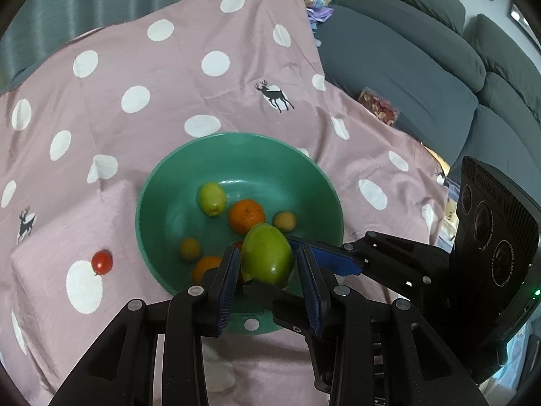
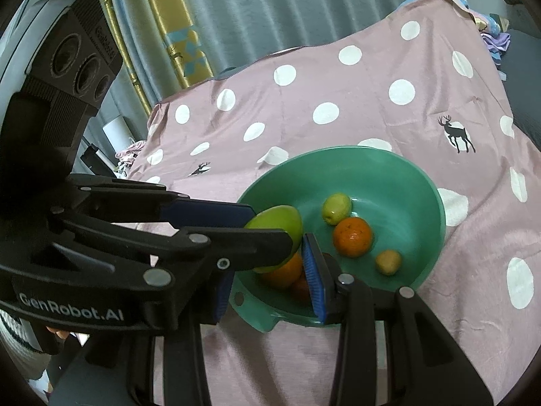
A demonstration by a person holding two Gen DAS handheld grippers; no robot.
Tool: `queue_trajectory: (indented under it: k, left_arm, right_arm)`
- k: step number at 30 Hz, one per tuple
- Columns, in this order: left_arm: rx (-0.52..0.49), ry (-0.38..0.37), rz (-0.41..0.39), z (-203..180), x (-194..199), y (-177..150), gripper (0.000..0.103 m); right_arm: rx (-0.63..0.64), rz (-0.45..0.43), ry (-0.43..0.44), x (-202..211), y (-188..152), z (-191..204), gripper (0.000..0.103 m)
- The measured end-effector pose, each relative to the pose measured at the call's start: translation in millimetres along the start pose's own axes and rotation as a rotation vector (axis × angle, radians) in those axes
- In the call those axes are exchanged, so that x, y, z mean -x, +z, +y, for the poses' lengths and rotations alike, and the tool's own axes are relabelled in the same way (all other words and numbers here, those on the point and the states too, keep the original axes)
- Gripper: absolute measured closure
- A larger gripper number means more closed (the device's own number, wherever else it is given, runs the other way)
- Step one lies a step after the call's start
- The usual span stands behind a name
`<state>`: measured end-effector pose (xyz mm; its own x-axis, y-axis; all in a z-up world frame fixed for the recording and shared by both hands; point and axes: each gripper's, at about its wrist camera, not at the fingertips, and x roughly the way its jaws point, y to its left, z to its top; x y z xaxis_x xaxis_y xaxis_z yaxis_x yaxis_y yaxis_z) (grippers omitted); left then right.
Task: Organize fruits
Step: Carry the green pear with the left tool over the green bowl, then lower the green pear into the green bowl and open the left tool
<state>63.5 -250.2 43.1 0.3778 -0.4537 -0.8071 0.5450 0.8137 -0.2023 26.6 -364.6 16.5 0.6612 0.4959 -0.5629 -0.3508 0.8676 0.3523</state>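
While lying outside the green bowl point(image 1: 236, 136), far left on the spotted cloth point(image 1: 169, 84): one red tomato point(image 1: 102, 262). Centre, above the bowl's oranges point(image 1: 247, 216): green fruit point(image 1: 267, 250) pinched in the left gripper point(image 1: 267, 258). From the right: right gripper point(image 2: 267, 264) flanking that fruit, narrowly parted; contact unclear.

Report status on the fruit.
Left gripper, right gripper: jaws both shut on large green mango. Mango above round teal bowl. Round orange fruit directly beneath. Small red tomato outside bowl.
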Motion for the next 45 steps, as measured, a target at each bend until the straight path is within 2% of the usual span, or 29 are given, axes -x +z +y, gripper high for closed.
queue_trajectory:
  k: [19,45]
  left_arm:
    - [0.008,-0.006,0.036,3.2,-18.2,0.9,0.066]
    - [0.021,0.018,0.021,6.1,-21.8,0.2,0.066]
  right_arm:
    - [-0.016,0.041,-0.012,-5.8,-2.9,-5.8,0.063]
    - [-0.022,0.043,-0.039,-7.9,-5.0,-10.7,0.062]
